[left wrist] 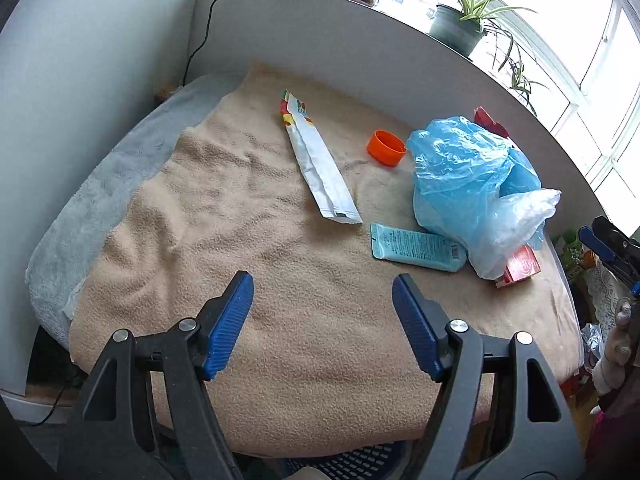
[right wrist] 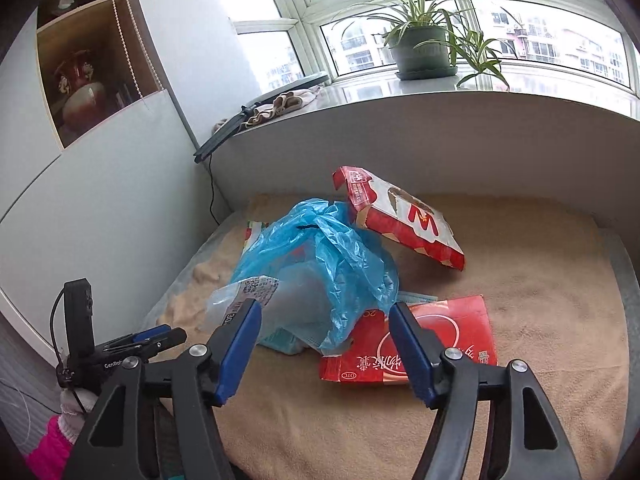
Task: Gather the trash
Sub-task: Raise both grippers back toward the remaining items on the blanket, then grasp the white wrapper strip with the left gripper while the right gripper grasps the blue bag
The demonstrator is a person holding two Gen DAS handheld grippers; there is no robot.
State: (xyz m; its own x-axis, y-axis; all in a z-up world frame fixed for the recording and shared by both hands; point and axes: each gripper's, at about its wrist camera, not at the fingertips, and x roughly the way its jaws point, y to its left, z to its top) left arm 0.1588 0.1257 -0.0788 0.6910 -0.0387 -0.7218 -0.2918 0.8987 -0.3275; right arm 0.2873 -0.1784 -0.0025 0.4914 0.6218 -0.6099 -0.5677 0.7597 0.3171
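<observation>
A blue plastic bag (left wrist: 464, 176) lies crumpled on a beige blanket (left wrist: 240, 248), also in the right wrist view (right wrist: 320, 264). Around it lie a white wrapper (left wrist: 320, 164), an orange cap (left wrist: 386, 147), a teal tube (left wrist: 418, 247), a flat red box (right wrist: 440, 340) and a torn red carton (right wrist: 400, 220) leaning behind the bag. A clear plastic wrapper (right wrist: 240, 300) sticks out of the bag. My left gripper (left wrist: 322, 296) is open and empty above the blanket's near part. My right gripper (right wrist: 324, 328) is open and empty, just in front of the bag.
A grey ledge wall (left wrist: 360, 52) runs behind the blanket, with a potted plant (right wrist: 424, 48) and cloths on the sill. A black cable (left wrist: 200, 40) hangs down at the back left. A white wall (right wrist: 100, 200) borders the left side.
</observation>
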